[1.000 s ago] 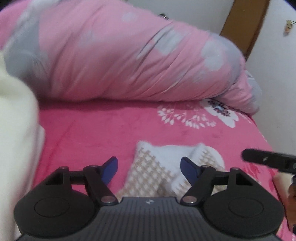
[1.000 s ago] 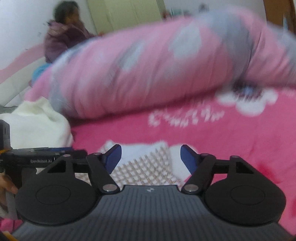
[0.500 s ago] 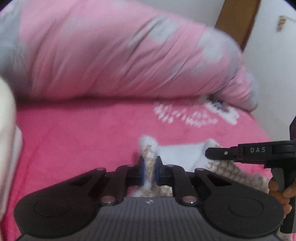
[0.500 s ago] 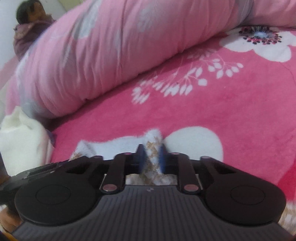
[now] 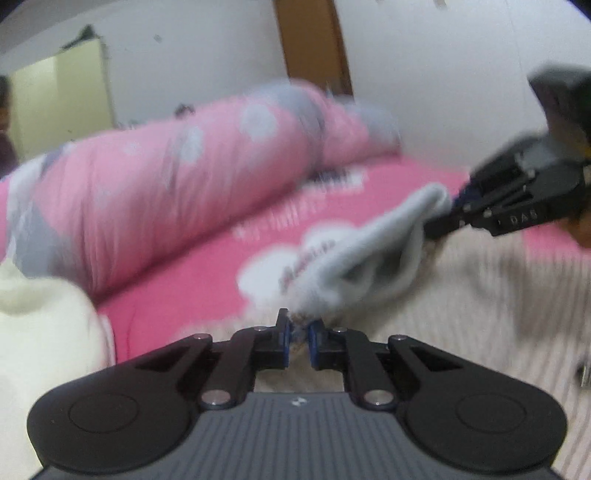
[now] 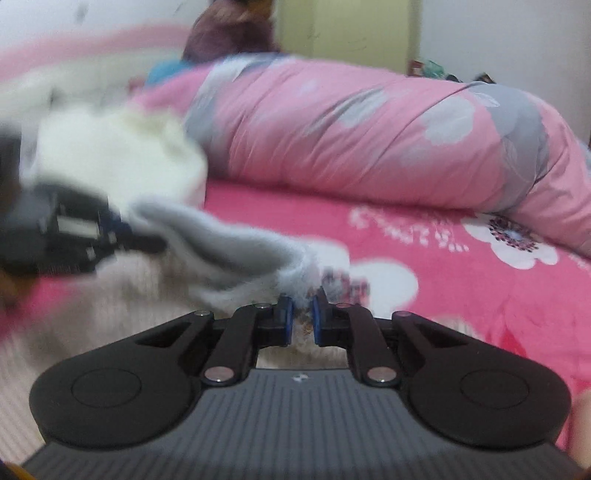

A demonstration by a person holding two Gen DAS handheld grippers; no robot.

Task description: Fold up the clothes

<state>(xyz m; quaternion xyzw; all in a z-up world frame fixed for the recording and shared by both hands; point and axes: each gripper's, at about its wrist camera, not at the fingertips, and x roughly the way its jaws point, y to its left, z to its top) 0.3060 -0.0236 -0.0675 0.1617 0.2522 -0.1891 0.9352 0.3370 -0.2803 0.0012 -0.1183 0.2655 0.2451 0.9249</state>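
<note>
**Over the bed, both tools pinching the same garment**

Over the pink floral bed [image 6: 461, 295] I've got the garment [image 5: 369, 254] strung up between my two tools. My left tool [image 5: 298, 334] has its blue pads [image 5: 283, 334] pressed nearly together on a fuzzy white edge of the fabric, and my right tool [image 6: 303, 319] is doing the same at the other end, pads [image 6: 285, 317] pinched on a tuft of it. From the left wrist view the right tool [image 5: 456, 206] shows up off to the right, gripping the far corner, with the pale grey-white band sagging a bit in between. From the right wrist view it's mirrored: the left tool [image 6: 118, 229] sits at the left (pretty blurred) with the cloth [image 6: 221, 243] running from it to my pads.

Below the raised edge, the rest of the garment hangs down as a cream ribbed knit [image 5: 480, 295]. A cream fluffy pile [image 6: 118, 155] sits on the bed at the left, right by the long rolled-up pink quilt [image 6: 369, 133] with grey flowers that lies along the back. Behind that, a person in a purple top [image 6: 229, 33] is partly visible, too blurred to say more.
</note>
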